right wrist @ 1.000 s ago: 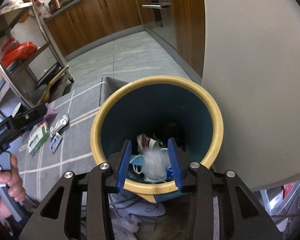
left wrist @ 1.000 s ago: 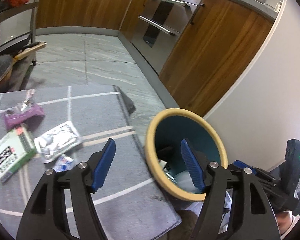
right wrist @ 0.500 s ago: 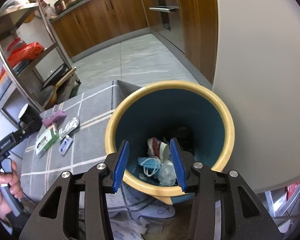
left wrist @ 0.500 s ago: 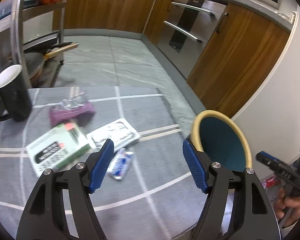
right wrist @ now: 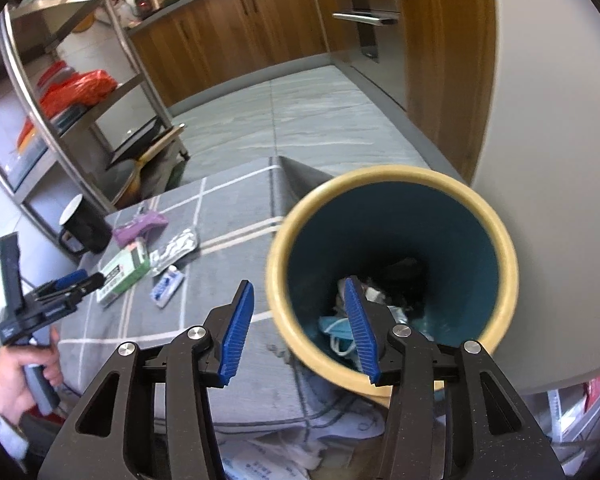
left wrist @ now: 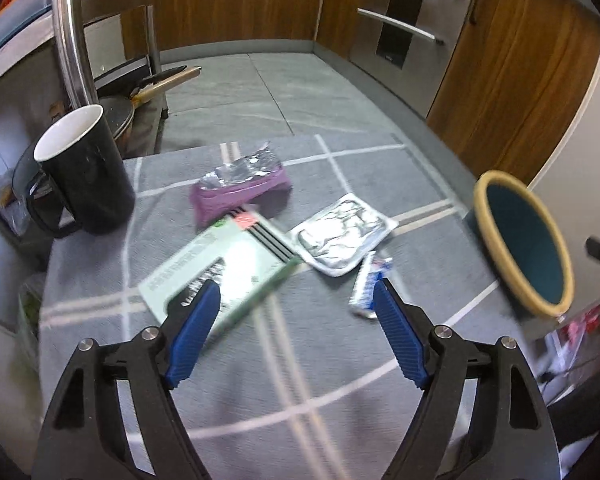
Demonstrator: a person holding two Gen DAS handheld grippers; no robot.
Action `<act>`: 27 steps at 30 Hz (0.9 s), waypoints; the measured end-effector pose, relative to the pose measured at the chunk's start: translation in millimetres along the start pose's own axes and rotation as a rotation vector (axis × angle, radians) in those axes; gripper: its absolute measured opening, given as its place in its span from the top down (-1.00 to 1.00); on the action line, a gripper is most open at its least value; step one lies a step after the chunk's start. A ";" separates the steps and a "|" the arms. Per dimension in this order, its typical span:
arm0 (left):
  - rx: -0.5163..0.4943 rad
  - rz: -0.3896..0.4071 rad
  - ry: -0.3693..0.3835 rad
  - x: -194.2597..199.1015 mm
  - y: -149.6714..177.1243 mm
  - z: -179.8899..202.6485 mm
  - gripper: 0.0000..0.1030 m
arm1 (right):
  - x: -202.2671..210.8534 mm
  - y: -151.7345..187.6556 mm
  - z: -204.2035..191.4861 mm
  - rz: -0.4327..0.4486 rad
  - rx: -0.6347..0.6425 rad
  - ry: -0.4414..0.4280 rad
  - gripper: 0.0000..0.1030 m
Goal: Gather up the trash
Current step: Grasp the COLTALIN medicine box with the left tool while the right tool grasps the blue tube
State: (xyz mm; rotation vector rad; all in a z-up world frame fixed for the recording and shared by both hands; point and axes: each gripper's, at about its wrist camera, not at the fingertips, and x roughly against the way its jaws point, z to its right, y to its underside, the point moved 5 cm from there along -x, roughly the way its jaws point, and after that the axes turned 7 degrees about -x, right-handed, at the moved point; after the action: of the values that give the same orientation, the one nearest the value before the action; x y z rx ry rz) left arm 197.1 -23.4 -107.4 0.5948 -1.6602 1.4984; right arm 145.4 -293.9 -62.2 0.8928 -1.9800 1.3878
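- Plainly, the left hand-held gripper [left wrist: 296, 300] hung over the grey checked cloth on the bench [left wrist: 300, 380] with its jaws apart and opening, nothing between them.
- The trash lay just beyond it: a green box [left wrist: 224, 268] nearest the left fingertip, a foil tray [left wrist: 344, 236] to its right and touching it, a small blue-and-white wrapper [left wrist: 366, 284] by the right fingertip, and a purple packet [left wrist: 240, 190] further off.
- The bin [right wrist: 392, 264], yellow-rimmed and teal inside, stood off the right edge of the bench, already holding some scraps.
- The right hand-held gripper [right wrist: 298, 330] hovered at the bin's near rim, jaws apart and opening, empty.
- For a clean pick, the wrapper looked the easiest target; being thin and flat, it would want the fingertips pressed low against the cloth before closing.
- The box looked too wide to span flat, so its narrow edge would suit better.
- The black mug [left wrist: 86, 172] at far left seemed no trash and best left alone.
- The blur suggested slowing before closing.
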 end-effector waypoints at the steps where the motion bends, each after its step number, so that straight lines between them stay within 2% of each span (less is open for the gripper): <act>1: -0.016 -0.006 -0.001 -2.2 -0.2 -4.5 -0.56 | -1.0 0.1 -4.2 -0.002 0.007 -0.004 0.05; 3: -0.040 -0.019 -0.004 -7.4 -1.1 -14.1 -0.63 | -3.2 -0.1 -13.4 -0.006 0.023 -0.011 0.05; 7: -0.076 -0.056 0.018 -22.6 -1.8 -35.3 -0.65 | -7.3 1.5 -28.8 -0.013 0.046 -0.019 0.05; 11: -0.080 -0.078 0.076 -37.7 -5.1 -53.9 -0.65 | -15.2 4.7 -41.1 -0.028 0.072 -0.018 0.05; 16: -0.040 -0.083 0.153 -57.8 -11.8 -73.7 -0.68 | -26.5 8.8 -49.9 -0.051 0.097 -0.005 0.05; 21: -0.026 -0.127 0.235 -78.5 -9.2 -76.1 -0.69 | -37.5 10.7 -55.8 -0.073 0.099 -0.006 0.05; 27: -0.098 -0.140 0.241 -75.6 1.4 -65.1 -0.69 | -50.6 12.0 -63.2 -0.098 0.096 -0.008 0.05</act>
State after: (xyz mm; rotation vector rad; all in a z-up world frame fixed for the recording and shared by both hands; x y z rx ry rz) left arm 255.1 27.2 -171.0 0.4488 -1.4657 1.3245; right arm 171.9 -220.8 -87.8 1.0258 -1.8628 1.4353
